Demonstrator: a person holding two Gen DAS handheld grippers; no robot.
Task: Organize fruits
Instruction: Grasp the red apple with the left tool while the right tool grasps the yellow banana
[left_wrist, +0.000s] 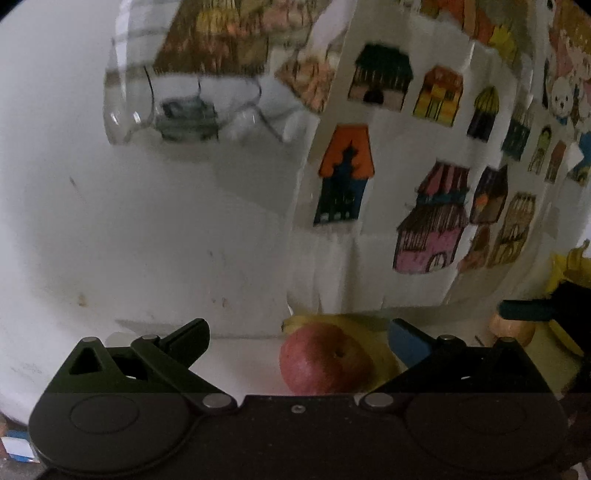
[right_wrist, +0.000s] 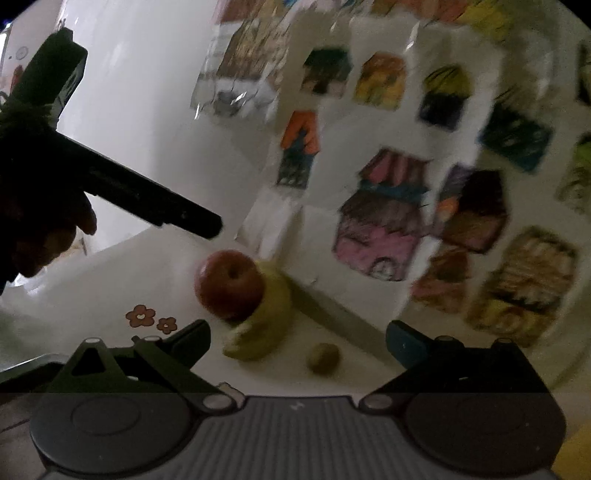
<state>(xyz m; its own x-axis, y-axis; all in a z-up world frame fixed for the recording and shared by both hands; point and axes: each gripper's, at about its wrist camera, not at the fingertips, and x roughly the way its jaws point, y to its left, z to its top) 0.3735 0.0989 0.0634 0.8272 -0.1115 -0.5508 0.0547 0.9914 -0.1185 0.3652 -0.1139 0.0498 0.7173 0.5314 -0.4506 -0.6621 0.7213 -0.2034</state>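
Apple (left_wrist: 321, 358), red and round, sat on the white table (right_wrist: 110, 280) against a banana (right_wrist: 266, 321), with the stem dimple turned toward the cameras. It lay close before the left gripper (left_wrist: 299, 332), whose jaws stood wide apart and empty, the fruit roughly centred between them. The right gripper (right_wrist: 297, 338) was likewise spread open with nothing in it, and a small brown fruit, perhaps a kiwi (right_wrist: 324, 357), lay just ahead of it, near the banana's end.

Judging by its look, the apple would be firm, fairly heavy for its size and smooth-skinned, so it might slip or roll. The soundest hold would be across its widest middle, with the pads on opposite flanks and not over the dimple. The banana would be softer and bruise easily; a light grip at mid-length would suit it.

Behind the fruit stood a wall (left_wrist: 388, 258) covered with coloured drawings of houses (left_wrist: 347, 173). Small flower stickers (right_wrist: 147, 317) marked the table on the left. In the right view a hand (right_wrist: 40, 221) held the left gripper above the apple.
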